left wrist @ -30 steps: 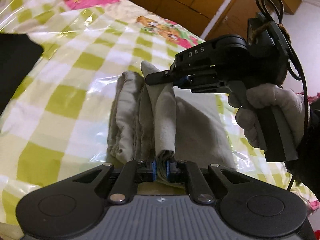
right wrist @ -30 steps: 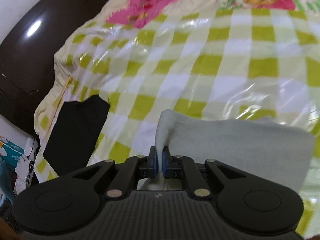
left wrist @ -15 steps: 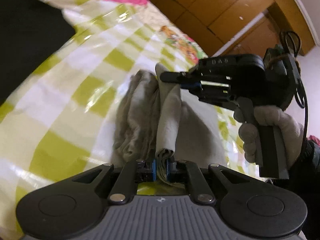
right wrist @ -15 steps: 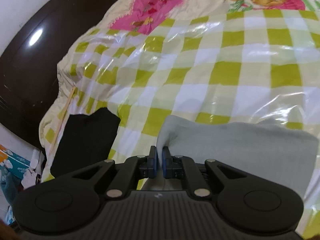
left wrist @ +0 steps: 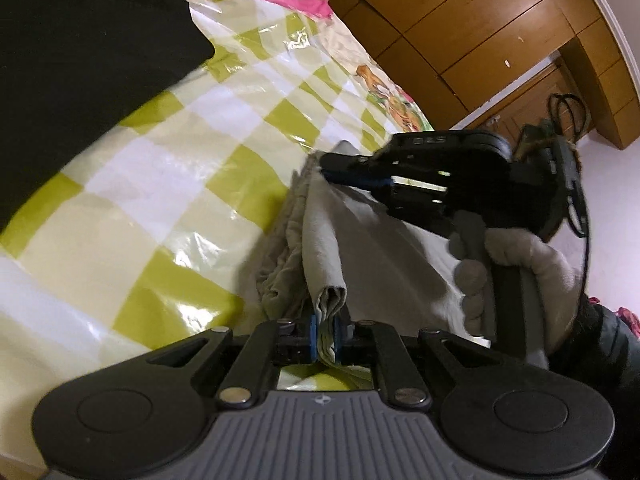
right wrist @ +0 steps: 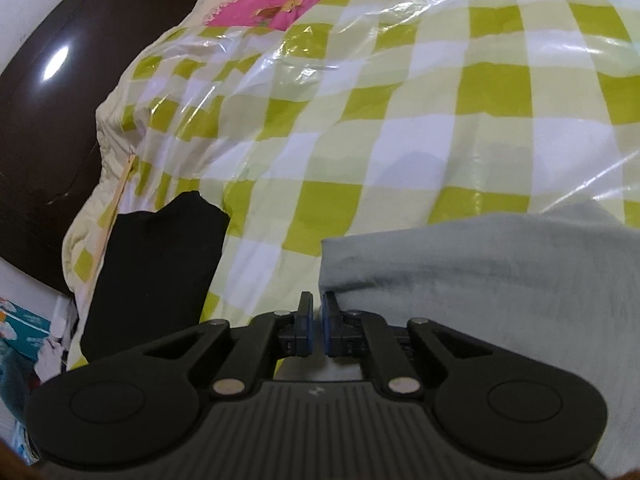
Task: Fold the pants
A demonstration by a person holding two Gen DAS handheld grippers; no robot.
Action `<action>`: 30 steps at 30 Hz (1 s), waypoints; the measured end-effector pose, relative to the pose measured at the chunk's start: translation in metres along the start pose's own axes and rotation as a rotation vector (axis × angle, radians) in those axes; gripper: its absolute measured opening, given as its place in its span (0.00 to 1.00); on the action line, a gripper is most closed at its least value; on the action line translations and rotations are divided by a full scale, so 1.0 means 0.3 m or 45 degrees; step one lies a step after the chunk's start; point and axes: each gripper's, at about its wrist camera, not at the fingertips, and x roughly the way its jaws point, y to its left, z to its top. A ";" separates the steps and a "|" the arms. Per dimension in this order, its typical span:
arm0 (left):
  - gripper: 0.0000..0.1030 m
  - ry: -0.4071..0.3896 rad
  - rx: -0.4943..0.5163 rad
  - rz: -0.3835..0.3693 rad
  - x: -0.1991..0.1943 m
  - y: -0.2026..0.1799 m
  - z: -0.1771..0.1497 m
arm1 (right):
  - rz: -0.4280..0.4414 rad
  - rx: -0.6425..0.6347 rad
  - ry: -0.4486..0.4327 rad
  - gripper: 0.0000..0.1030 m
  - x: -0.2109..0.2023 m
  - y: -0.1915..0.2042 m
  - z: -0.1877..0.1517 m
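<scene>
The left gripper is gripping a bunched corner of the pants, its jaws clenched on the grey folds so that edge is hanging taut between the two tools. The right gripper is sitting with its jaws nearly together at the pants' other corner; in its own view a thin gap is showing between the blue pads and the cloth is lying just beside them, so I cannot tell whether it is pinching anything, though in the left view its tip is touching the far corner. Holding both ends of one edge is likely meant to carry that edge over as a straight fold. The pants are lying on the bed, already doubled into layers, spreading away from the right gripper's jaws toward the person's right. Relative to the pants, a black garment is lying well apart toward the bed's edge, and a wooden wardrobe is standing beyond the bed.
</scene>
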 end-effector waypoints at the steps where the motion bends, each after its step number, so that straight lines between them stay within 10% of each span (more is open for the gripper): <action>1: 0.23 -0.002 0.002 0.007 0.001 0.001 0.005 | 0.012 -0.009 -0.012 0.07 -0.011 0.004 0.005; 13: 0.30 -0.083 0.079 0.161 -0.076 -0.037 0.053 | 0.020 0.053 -0.174 0.17 -0.186 -0.101 0.089; 19: 0.33 -0.161 0.331 0.248 -0.084 -0.171 0.090 | 0.003 -0.114 -0.195 0.27 -0.297 -0.071 0.034; 23: 0.33 -0.128 0.383 0.170 -0.010 -0.228 0.104 | 0.013 -0.129 -0.121 0.28 -0.239 -0.070 0.029; 30: 0.34 0.044 0.464 0.300 0.119 -0.188 0.071 | 0.086 -0.092 -0.119 0.28 -0.227 -0.083 0.008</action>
